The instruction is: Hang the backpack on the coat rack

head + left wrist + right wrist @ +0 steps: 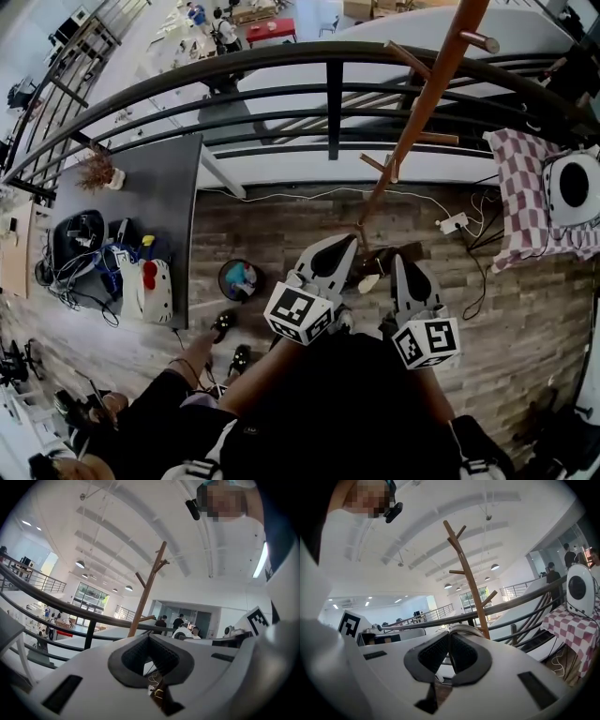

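The backpack (347, 412), seemingly the black mass low in the head view, hangs close under the left gripper (330, 262) and right gripper (408, 281). Both point at the coat rack (427, 103) ahead, probably ready to lift it there. In the left gripper view the jaws are clamped on a dark strap (158, 694) with a brass buckle. In the right gripper view they pinch a grey band (465, 629), likely the carry loop, leaving it exposed on top for a peg.

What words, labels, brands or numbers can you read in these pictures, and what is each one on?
No words or numbers are legible.
Left gripper cube: square marker pattern, no letters.
Right gripper cube: the same.
White item on the table: any print too small to read.
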Motion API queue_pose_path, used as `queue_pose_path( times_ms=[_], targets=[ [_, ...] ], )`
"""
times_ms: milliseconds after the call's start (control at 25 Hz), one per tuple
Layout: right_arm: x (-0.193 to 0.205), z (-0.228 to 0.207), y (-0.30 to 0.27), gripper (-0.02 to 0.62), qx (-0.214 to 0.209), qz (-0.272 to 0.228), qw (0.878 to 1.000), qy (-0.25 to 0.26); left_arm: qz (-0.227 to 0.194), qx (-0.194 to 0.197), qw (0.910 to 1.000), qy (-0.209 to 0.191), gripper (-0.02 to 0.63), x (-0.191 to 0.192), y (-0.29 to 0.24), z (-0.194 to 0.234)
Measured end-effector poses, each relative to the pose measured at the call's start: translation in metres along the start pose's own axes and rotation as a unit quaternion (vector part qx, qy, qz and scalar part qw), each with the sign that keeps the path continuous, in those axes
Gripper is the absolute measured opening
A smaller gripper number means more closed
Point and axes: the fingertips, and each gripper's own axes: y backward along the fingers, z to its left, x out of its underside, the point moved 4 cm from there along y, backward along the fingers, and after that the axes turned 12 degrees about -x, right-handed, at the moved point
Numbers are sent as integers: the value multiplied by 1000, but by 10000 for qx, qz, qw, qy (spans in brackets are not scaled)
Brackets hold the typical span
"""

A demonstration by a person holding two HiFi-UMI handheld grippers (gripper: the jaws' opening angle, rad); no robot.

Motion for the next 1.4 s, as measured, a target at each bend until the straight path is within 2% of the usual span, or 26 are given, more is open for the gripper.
queue_pose_path(
  times_ms=[520,1000,1200,1400],
  targets=[
    [-11,-15,-45,26,468,-97,9989,-29,129,428,9990,-42,8,-15,-40,36],
    [-12,-16,-65,26,1142,-185,9931,-175,298,990,9946,-32,8,-25,-59,60],
    [-12,-18,-70,26,1224,-202,9920,-226,446,1143,9924,-40,8,-18,-65,58],
    [-12,-25,-76,26,1195,-174,9925,-207,388,1112,9930,-18,8,-19,-79,61]
  ],
)
